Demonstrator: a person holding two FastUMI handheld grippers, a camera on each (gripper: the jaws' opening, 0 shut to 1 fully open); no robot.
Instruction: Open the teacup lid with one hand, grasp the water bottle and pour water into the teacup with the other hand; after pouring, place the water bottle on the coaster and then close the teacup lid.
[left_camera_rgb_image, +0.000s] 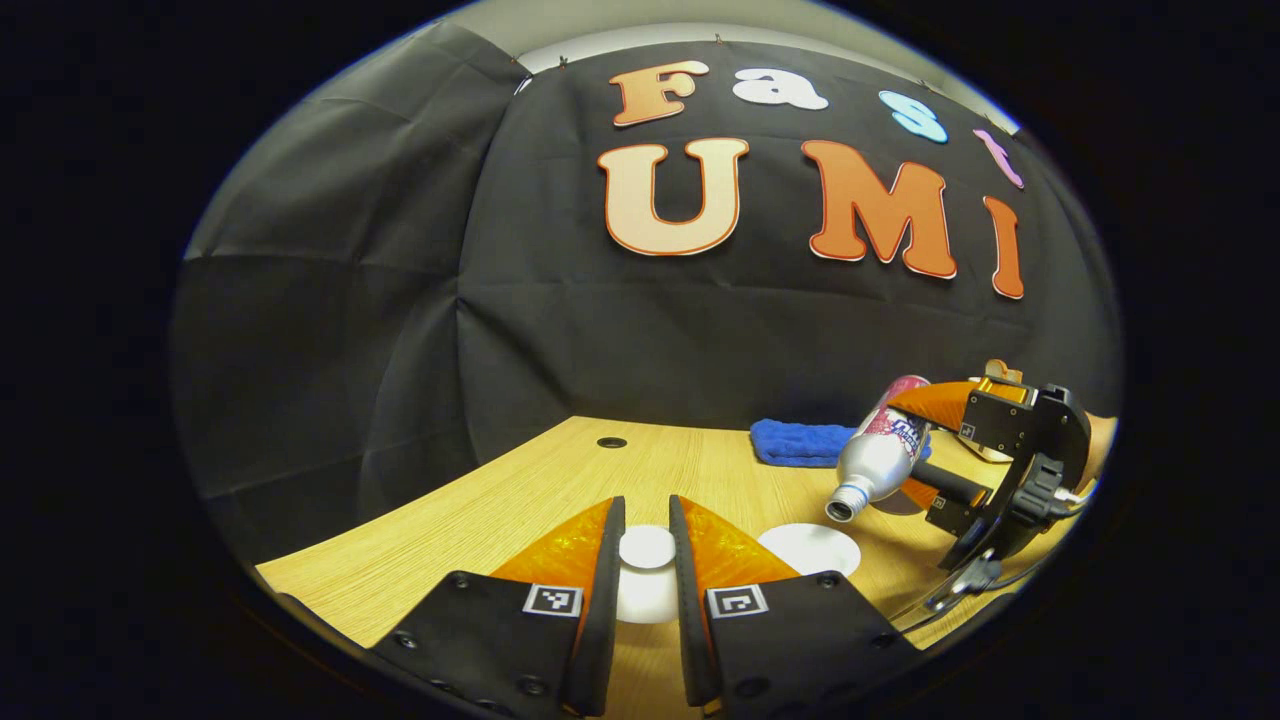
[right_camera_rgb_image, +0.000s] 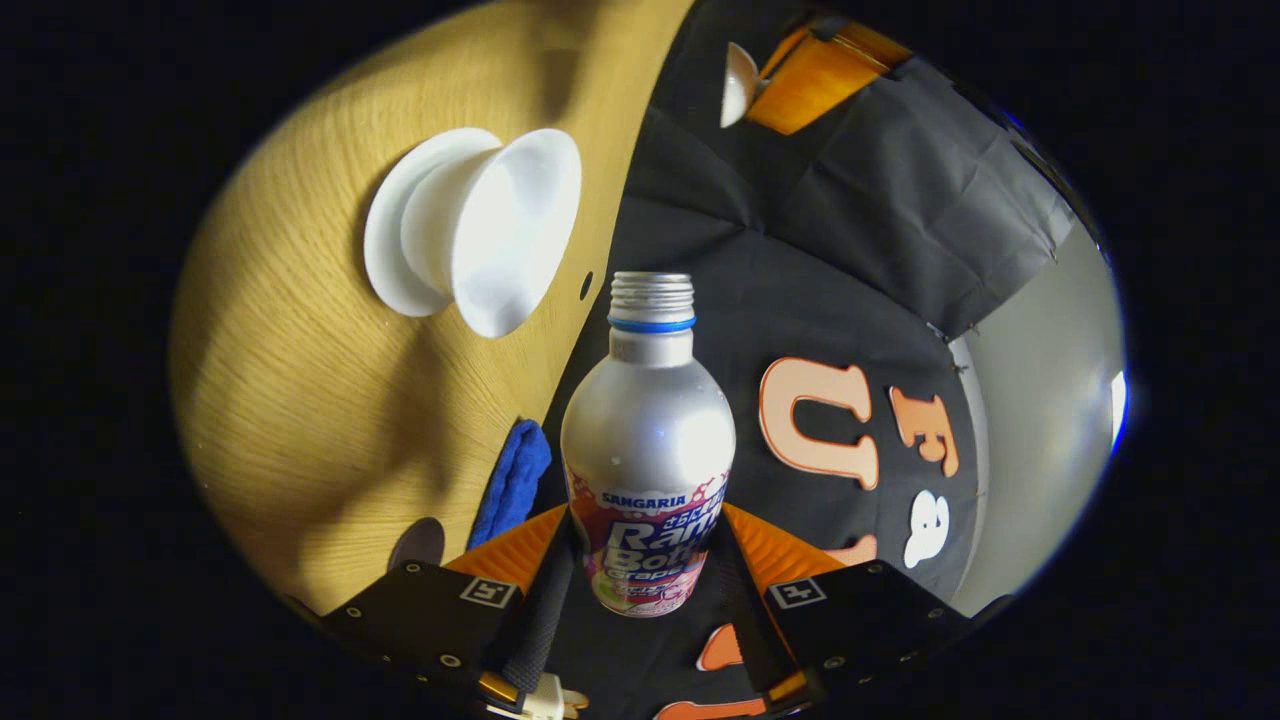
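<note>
teacup (right_camera_rgb_image: 480, 225) is sitting uncovered on its saucer (right_camera_rgb_image: 392, 245) on the tabletop (left_camera_rgb_image: 520, 500), toward the near edge, with the bottle's mouth hanging just beside and above it. in the left gripper view, the bottle (left_camera_rgb_image: 880, 450) is tilting neck-down toward the cup; the right gripper (right_camera_rgb_image: 648, 570) is clamping its labelled lower body between both fingers. the left gripper (left_camera_rgb_image: 647, 560) is holding the lid (left_camera_rgb_image: 647, 548) by its knob, jaws narrow, over the near edge of the tabletop.

risks, as i judge them: the bottle's mouth is sitting off to one side of the cup, so water might be landing on the saucer or the wood if the tilt is deepening before the mouth is over the opening. the smooth metal body could be slipping in the pinch while tipped. the small knob could be sliding out of the left fingers, dropping the lid.

count: one teacup, one saucer, one lid, one bottle, one blue cloth (left_camera_rgb_image: 800, 442) near the far edge, one dark round coaster (right_camera_rgb_image: 418, 542) beside the cloth, two grippers.
</note>
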